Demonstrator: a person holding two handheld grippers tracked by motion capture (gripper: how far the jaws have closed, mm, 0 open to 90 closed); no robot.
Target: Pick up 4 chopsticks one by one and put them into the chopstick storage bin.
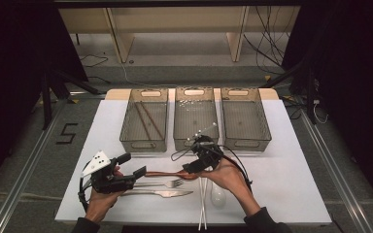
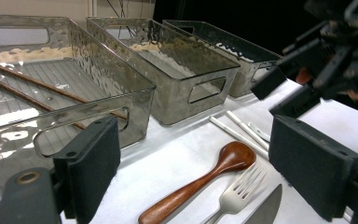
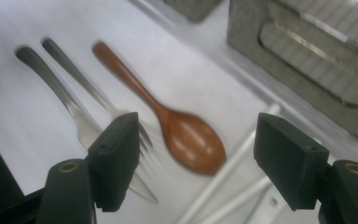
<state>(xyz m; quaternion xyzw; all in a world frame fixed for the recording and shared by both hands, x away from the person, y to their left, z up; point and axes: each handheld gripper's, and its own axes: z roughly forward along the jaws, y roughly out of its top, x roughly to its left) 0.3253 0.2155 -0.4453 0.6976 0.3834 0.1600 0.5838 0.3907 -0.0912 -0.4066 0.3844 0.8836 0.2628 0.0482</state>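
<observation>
Both grippers held above the white table (image 1: 291, 160), jaws spread wide, nothing between them. Left gripper (image 1: 138, 173) sits near-left; right gripper (image 1: 190, 168) hovers over the bowl of the brown wooden spoon (image 1: 175, 174). Spoon lies flat at table centre; metal fork (image 1: 162, 183) just near of it, metal knife (image 1: 162, 193) nearer again. White chopsticks (image 1: 203, 204) and white ceramic spoon (image 1: 218, 196) to their right. Three clear smoky plastic bins (image 1: 246, 141) along the far side; the left bin holds brown wooden chopsticks (image 1: 150, 119).

White table (image 1: 291, 165): bins (image 1: 194, 119), cutlery (image 1: 167, 183)
</observation>
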